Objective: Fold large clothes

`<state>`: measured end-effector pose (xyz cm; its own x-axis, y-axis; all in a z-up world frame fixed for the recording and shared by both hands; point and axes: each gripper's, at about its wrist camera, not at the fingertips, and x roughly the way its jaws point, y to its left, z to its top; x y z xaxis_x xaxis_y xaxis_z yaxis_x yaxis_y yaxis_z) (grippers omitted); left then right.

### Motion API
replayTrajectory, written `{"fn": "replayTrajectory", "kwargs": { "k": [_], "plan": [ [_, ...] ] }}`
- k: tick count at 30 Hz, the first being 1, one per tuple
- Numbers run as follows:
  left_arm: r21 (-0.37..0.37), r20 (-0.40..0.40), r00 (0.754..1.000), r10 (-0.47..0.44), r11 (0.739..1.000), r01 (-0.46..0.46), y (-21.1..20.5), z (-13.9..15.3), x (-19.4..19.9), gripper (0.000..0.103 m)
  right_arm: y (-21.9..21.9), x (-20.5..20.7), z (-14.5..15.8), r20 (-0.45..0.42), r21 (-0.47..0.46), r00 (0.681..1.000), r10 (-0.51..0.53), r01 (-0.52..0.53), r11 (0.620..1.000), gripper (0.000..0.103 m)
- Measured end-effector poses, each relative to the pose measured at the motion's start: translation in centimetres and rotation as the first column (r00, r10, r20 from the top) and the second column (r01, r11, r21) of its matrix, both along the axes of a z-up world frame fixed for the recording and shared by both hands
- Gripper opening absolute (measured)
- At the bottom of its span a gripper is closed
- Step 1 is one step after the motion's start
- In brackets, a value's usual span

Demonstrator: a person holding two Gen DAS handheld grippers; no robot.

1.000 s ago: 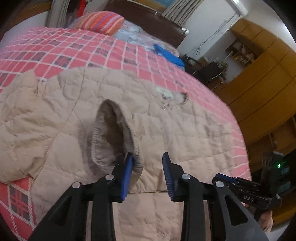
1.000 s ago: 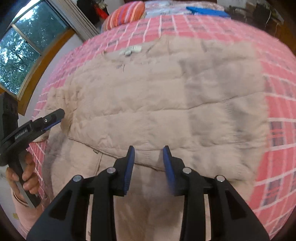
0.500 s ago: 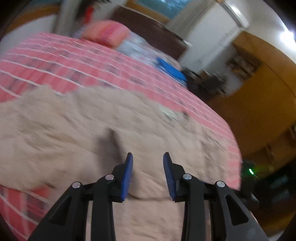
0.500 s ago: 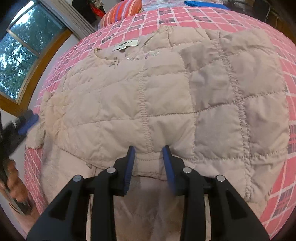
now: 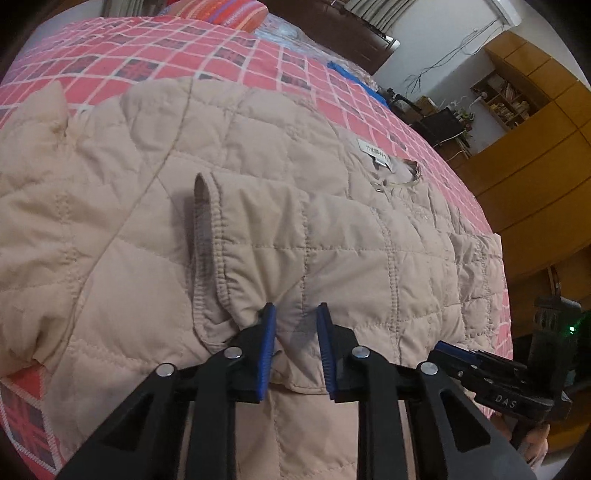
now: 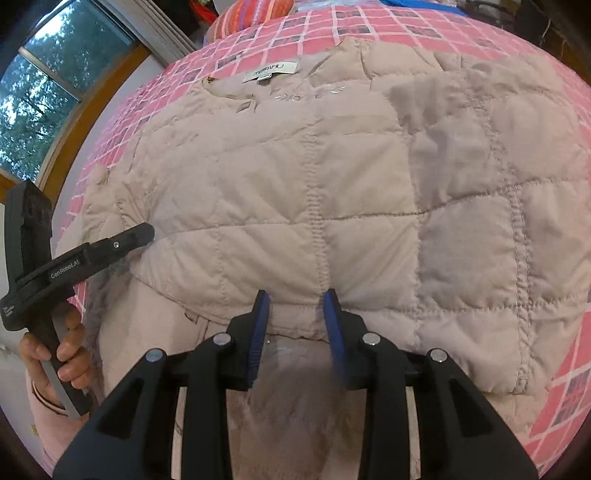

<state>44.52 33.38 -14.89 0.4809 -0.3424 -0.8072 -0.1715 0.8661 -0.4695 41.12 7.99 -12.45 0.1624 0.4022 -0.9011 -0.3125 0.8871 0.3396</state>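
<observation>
Beige quilted jacket [image 5: 258,229] lies spread flat over the pink checked bedspread [image 5: 155,48], its neck label [image 6: 271,71] at the far edge, and one sleeve [image 5: 266,236] is folded across the body, cuff up. The left gripper [image 5: 295,325] sits at the jacket's near edge beside that cuff, jaws spread, fabric between them but not pinched. The right gripper [image 6: 297,314] hovers at the jacket's near fold, jaws likewise apart. Beyond the jacket, a striped pillow [image 5: 229,13]

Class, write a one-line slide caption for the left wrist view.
Open left gripper poised at the sleeve cuff of a beige quilted jacket spread on a pink checked bedspread.
</observation>
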Motion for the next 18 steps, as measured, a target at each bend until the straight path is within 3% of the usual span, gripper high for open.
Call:
{"fn": "replayTrajectory", "kwargs": {
  "k": [3, 6, 8, 10, 12, 14, 17, 18],
  "plan": [
    [-0.016, 0.010, 1.000, 0.000, 1.000, 0.000, 0.1, 0.6, -0.3, 0.026, -0.1, -0.2, 0.5, 0.004, -0.018, 1.000, -0.002, 0.002, 1.000, 0.030],
    [-0.080, 0.057, 0.998, 0.010, 0.997, -0.005, 1.6, 2.6, -2.9, 0.043, 0.7, -1.4, 2.3, 0.045, 0.006, 0.999, 0.027, -0.028, 1.000, 0.034],
    [-0.044, 0.093, 0.994, 0.052, 0.998, -0.048, 3.3, 4.0, -5.1, 0.076, 2.1, -2.5, 3.6, 0.087, 0.022, 0.994, 0.062, -0.064, 0.998, 0.063],
    [0.016, 0.136, 0.985, 0.107, 0.994, -0.110, 6.1, 5.4, -8.0, 0.078, 3.6, -3.5, 4.5, 0.130, -0.006, 0.986, 0.105, -0.105, 0.994, 0.068],
    [0.027, 0.150, 0.974, 0.168, 0.985, -0.173, 9.7, 5.8, -11.0, 0.079, 5.7, -4.6, 4.8, 0.143, -0.015, 0.976, 0.162, -0.161, 0.987, 0.068],
    [0.032, 0.143, 0.956, 0.256, 0.964, -0.263, 13.6, 5.8, -14.0, 0.080, 7.0, -5.2, 4.7, 0.137, -0.003, 0.971, 0.195, -0.197, 0.980, 0.067],
    [0.072, 0.123, 0.892, 0.434, 0.893, -0.444, 20.6, 5.3, -19.2, 0.080, 9.1, -5.6, 4.3, 0.140, -0.007, 0.962, 0.234, -0.235, 0.972, 0.067],
    [0.101, 0.109, 0.860, 0.498, 0.855, -0.508, 23.4, 4.8, -21.1, 0.080, 9.4, -5.6, 4.1, 0.140, -0.011, 0.962, 0.234, -0.235, 0.972, 0.067]
  ]
}}
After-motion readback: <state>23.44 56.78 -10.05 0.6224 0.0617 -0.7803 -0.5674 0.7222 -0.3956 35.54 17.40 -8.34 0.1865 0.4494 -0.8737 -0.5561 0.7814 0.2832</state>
